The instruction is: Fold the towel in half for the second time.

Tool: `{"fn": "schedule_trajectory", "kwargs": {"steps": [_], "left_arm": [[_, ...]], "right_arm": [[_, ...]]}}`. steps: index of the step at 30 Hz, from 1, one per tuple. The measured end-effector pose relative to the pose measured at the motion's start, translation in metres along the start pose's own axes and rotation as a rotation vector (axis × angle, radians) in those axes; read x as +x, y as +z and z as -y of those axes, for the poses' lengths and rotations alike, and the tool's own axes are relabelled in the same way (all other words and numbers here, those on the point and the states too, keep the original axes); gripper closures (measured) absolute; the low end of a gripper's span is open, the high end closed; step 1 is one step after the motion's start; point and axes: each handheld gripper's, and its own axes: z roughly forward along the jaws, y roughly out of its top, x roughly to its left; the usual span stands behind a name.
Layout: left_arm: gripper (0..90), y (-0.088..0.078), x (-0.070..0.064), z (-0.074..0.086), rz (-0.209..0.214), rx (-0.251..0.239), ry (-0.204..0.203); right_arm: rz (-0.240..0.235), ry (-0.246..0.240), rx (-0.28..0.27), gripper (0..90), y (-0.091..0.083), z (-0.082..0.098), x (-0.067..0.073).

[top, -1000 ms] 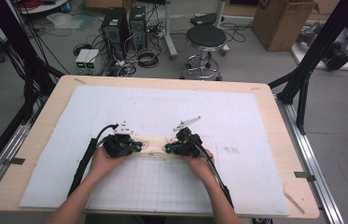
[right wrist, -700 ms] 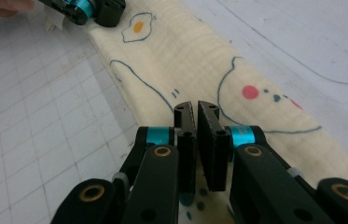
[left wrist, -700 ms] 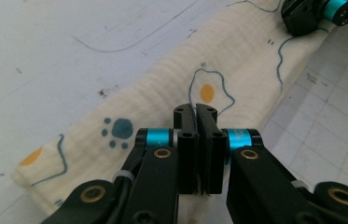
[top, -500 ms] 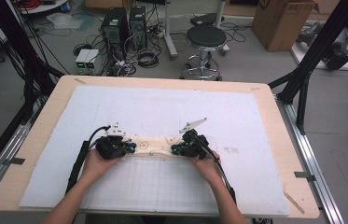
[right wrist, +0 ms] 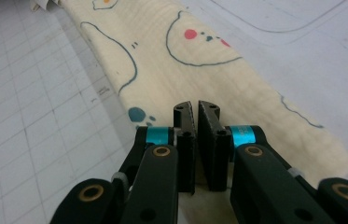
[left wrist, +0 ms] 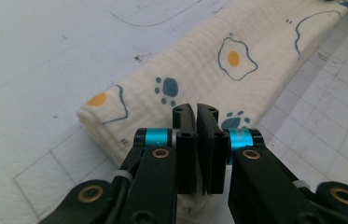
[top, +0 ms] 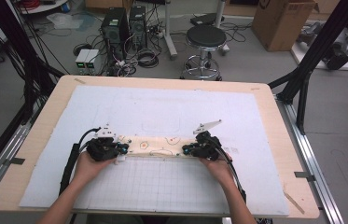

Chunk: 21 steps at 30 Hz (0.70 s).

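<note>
Right now a person is leaning over the table [top: 274,140], a gripper in each hand, and a folded cream cloth [top: 160,146] printed with fried eggs and paw marks is lying as a long strip across the white mat [top: 162,112], running from nine o'clock to three o'clock between the two tools. At the strip's nine o'clock end the left gripper [top: 118,151] is sitting, and at its three o'clock end the right gripper [top: 186,150] is sitting, each pointing inward along the cloth. In the left gripper view the left gripper [left wrist: 196,112] is pinching the cloth [left wrist: 199,70]: its jaws are drawn nearly together over the near edge, and the strip is stretching away toward one o'clock. In the right gripper view the right gripper [right wrist: 195,109] is likewise clamped on the cloth [right wrist: 185,65], jaws almost meeting, with the fabric running off toward eleven o'clock beside the gridded part of the mat [right wrist: 27,93].
</note>
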Motion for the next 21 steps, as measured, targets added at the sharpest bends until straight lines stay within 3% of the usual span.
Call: {"fn": "schedule_trajectory", "kwargs": {"steps": [14,21], "left_arm": [[84.4,-0.009,0.001,0.007,-0.014,-0.021,-0.003],[84.3,-0.01,0.002,0.009,-0.021,-0.025,0.001]], "right_arm": [[0.019,0.003,-0.039,83.7,-0.02,0.016,-0.009],[0.025,0.008,-0.045,83.3,-0.021,0.021,-0.009]]}}
